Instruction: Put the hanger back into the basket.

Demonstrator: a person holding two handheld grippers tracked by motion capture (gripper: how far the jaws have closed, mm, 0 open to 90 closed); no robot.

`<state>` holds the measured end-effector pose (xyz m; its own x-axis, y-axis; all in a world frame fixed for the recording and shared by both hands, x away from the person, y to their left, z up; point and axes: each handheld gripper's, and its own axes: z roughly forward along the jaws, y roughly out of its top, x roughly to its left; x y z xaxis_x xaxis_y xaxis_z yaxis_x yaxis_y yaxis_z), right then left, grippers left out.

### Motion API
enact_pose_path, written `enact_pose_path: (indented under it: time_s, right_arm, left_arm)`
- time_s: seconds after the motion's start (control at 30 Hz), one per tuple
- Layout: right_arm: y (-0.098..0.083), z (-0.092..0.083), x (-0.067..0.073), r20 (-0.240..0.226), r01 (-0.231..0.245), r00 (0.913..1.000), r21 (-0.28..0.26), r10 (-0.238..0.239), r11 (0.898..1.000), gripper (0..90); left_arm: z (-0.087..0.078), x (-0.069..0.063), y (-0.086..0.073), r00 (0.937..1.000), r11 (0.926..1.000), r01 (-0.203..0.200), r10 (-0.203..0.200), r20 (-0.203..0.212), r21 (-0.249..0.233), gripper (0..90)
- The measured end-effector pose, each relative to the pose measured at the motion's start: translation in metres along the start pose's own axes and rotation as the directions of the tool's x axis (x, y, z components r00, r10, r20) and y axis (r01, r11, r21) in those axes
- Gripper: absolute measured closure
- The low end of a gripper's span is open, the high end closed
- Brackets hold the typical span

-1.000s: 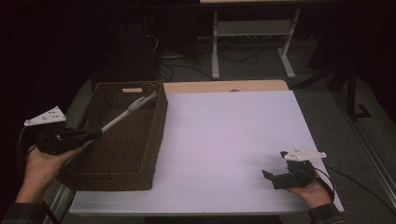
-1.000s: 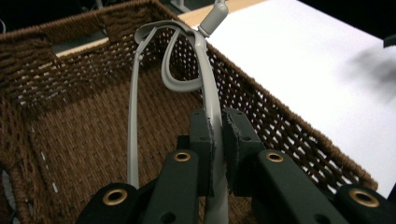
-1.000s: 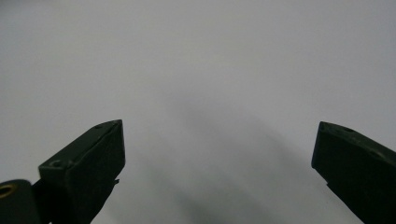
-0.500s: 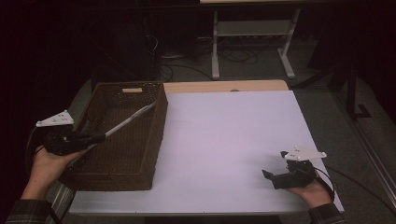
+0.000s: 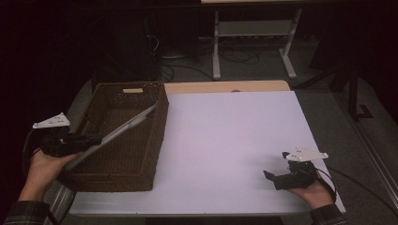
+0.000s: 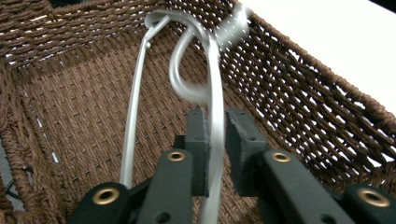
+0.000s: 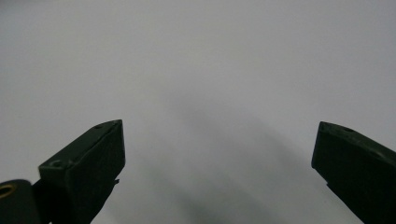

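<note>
A: What's the left gripper (image 6: 215,154) got hold of?

B: A pair of metal tongs (image 6: 212,88). Its two black jaws are pinched narrow onto one flat, brushed-silver arm. The other arm runs alongside, thinner and rounded, and both meet in a curved loop at the far end. That far end is blurred, with a pale, dotted patch I can't read.

A: Where are the tongs on the table?

B: In the high view the tongs (image 5: 115,133) slant up from the left gripper (image 5: 91,139) over the wicker basket (image 5: 157,140), the tip near the top of its right wall. Whether it touches the rim, I cannot tell.

A: And the basket?

B: Rectangular, dark brown, tightly woven, with an open weave higher up the walls. The left gripper view shows its rough plaited floor (image 6: 84,116). A small pale tag sits at its far rim in the high view; too small to make out.

A: The right side?

B: The right gripper (image 5: 277,179) rests in the person's right hand (image 5: 313,192) near the front right of the table (image 5: 234,131), well apart from the basket. In the right gripper view its jaws (image 7: 215,168) stand wide, nothing between them, over a smooth, matte white surface with a soft shadow.

A: Anything cut off?

B: Plaid sleeve cuffs are cropped at the bottom edge, and the room behind is dark.
</note>
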<state>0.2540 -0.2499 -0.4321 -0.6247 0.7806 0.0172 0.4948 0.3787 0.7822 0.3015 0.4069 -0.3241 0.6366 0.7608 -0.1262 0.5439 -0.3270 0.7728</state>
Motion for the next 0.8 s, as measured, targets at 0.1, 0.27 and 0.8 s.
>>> enact_pose_path:
  time_s: [0.1, 0.27, 0.8]
  right_arm:
    - [0.000, 0.000, 0.000, 0.002, -0.001, 1.0000, 0.000, 0.001, 1.000, 2.3]
    - [0.000, -0.001, 0.000, 0.002, 0.000, 1.0000, -0.005, 0.000, 1.000, 2.3]
    - [0.002, -0.003, 0.001, 0.004, 0.002, 1.0000, -0.019, -0.002, 1.000, 2.3]
  left_arm:
    - [0.000, 0.001, 0.000, 1.0000, 1.0000, 0.001, -0.001, 0.000, 0.003, 76.7]
    - [0.002, -0.001, 0.002, 1.0000, 0.9999, -0.001, 0.001, 0.001, -0.011, 70.1]
    - [0.020, -0.018, 0.020, 0.9994, 0.9995, -0.011, 0.010, -0.032, -0.030, 19.7]
